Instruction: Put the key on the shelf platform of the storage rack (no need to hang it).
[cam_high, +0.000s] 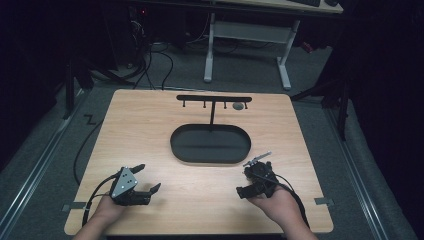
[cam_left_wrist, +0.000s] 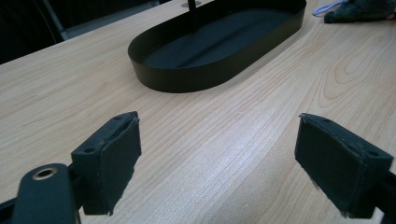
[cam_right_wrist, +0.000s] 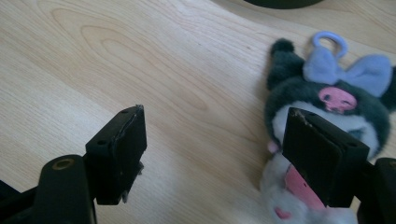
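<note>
Black oval tray (cam_high: 180, 150) at table centre holds just the hanger stand's post (cam_high: 212, 112), I think. Plush keychain (cam_right_wrist: 327, 100) at 5 o'clock of tray, beside wide-open right gripper (cam_right_wrist: 217, 154). Left gripper (cam_left_wrist: 217, 158) wide, empty.

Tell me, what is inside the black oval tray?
The black oval tray holds a thin post standing at its far side, and bare dark floor elsewhere. Its near wall hides a strip of that floor in the left gripper view.
</note>
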